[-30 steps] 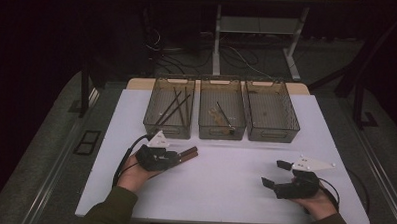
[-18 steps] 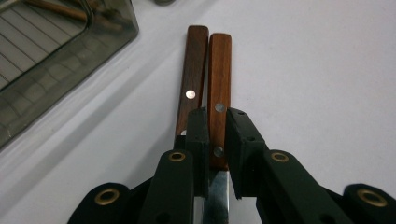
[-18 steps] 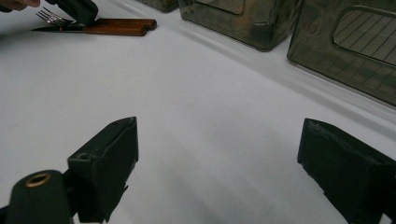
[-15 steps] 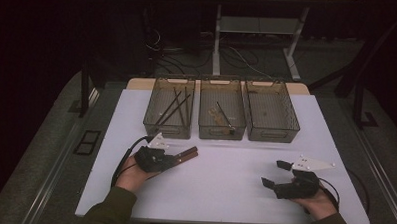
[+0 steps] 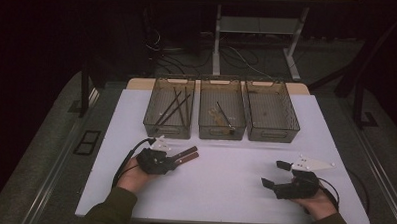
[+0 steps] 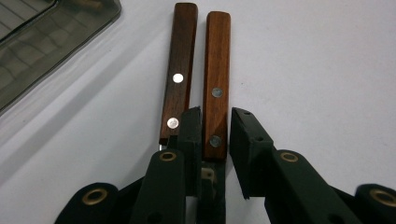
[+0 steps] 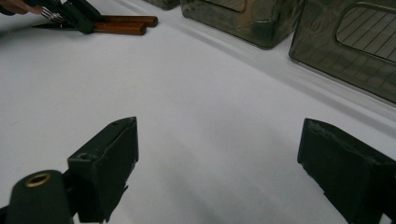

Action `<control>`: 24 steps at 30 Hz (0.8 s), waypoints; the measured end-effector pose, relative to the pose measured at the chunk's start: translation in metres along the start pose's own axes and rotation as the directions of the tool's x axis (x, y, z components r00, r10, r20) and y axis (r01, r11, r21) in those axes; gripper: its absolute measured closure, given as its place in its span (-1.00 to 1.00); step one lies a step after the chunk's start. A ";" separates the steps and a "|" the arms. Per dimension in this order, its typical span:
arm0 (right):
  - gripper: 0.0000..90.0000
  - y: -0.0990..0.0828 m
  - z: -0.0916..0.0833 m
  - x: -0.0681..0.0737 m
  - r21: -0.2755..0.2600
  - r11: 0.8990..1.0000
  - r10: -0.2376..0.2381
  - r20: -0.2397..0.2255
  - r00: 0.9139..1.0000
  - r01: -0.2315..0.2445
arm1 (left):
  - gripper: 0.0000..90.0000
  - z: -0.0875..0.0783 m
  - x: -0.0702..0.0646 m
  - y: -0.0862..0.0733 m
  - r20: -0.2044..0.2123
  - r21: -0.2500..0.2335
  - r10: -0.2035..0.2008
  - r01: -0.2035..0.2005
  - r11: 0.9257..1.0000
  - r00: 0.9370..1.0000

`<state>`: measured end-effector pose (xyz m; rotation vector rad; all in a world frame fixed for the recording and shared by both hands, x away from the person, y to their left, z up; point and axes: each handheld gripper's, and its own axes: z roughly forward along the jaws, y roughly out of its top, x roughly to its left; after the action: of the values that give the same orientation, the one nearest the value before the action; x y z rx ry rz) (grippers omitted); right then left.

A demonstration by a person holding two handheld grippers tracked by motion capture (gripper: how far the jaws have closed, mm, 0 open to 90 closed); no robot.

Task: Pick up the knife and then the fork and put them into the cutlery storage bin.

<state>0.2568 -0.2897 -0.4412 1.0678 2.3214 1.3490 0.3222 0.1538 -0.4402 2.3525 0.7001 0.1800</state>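
Observation:
Two wooden-handled utensils lie side by side on the white table (image 5: 223, 193), left of centre. In the left gripper view the darker handle (image 6: 180, 70) lies outside the left jaw. The lighter handle (image 6: 217, 60) lies between the jaws of my left gripper (image 6: 217, 114), which have just been opening; a gap shows at the right pad (image 6: 245, 140). The high view has this gripper (image 5: 177, 161) low over the handles (image 5: 189, 154). Off to the right, my right gripper (image 5: 276, 173) rests open and holds nothing (image 7: 223, 128). The utensils' metal ends are mostly hidden.
Three smoky clear bins stand in a row at the back: the left bin (image 5: 166, 130) holds several dark sticks, the middle bin (image 5: 221, 133) a few utensils, the right bin (image 5: 273, 134) little. The right gripper view shows the left gripper (image 7: 77, 16) and handles (image 7: 126, 24) far off.

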 end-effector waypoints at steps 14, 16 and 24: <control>-0.72 0.001 0.001 0.002 0.008 1.000 0.001 -0.019 1.000 0.000 | 0.71 0.001 -0.004 0.000 -0.019 0.003 0.027 -0.027 1.000 0.999; -0.72 0.002 0.000 0.002 0.010 1.000 0.000 -0.029 1.000 0.001 | 0.71 0.001 -0.003 0.001 -0.015 0.003 0.022 -0.022 1.000 1.000; -0.72 0.002 0.001 0.004 0.009 1.000 -0.014 -0.045 0.999 0.014 | 0.71 -0.006 -0.011 0.007 0.057 -0.019 0.035 -0.034 0.999 0.998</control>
<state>0.2559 -0.2860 -0.4390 1.0325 2.3645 1.3726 0.3139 0.1469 -0.4310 2.3441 0.6280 0.1330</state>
